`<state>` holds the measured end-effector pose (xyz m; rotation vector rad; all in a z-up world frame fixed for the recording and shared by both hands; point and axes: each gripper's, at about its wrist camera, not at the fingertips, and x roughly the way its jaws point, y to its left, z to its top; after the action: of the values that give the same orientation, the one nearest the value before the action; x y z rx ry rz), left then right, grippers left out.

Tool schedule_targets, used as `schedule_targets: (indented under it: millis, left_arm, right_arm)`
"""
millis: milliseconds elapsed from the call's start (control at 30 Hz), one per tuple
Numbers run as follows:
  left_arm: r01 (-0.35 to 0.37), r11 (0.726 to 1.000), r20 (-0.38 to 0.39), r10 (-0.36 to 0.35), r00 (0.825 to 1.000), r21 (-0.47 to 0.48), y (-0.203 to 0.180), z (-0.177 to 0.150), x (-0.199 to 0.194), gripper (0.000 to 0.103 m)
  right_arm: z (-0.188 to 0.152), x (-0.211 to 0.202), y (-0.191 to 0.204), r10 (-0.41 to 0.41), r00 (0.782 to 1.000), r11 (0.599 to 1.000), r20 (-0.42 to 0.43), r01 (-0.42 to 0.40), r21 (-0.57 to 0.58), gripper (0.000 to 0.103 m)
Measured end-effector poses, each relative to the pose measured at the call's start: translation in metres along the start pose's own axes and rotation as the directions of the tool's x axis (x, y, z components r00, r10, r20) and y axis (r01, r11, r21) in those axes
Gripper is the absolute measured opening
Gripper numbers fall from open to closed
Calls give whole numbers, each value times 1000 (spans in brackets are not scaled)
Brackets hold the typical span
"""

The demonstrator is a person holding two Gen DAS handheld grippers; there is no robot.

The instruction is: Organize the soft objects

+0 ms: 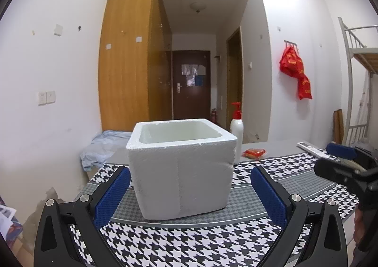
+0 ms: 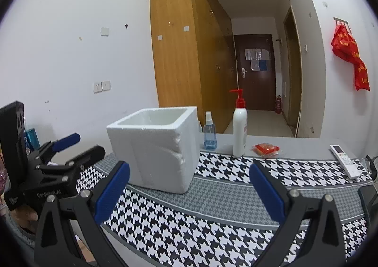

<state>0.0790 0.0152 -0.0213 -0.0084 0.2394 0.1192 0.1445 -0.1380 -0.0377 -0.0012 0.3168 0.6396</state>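
On left tool (image 2: 68, 148), "GenRobot.AI" lettering

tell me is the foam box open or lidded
Open. The foam box stands upright on the houndstooth cloth with no lid, its inner walls showing; the bottom is hidden.

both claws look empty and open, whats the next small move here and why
Probably carry the right claw forward and right toward the red packet lying on the grey table behind the houndstooth cloth. Both the right claw and the left claw are open and hold nothing, the foam box stands open-topped, and the packet is the only soft-looking item within view on that side.
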Motion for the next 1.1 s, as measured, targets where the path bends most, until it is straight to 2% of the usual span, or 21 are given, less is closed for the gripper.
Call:
schedule_targets:
  millis: [1100]
  left_arm:
    - [18, 1000, -29, -18, 999, 7, -2, -7, -4, 102]
  right_arm:
    - [-7, 3, 3, -6, 1000, 1000, -22, 5, -26, 102]
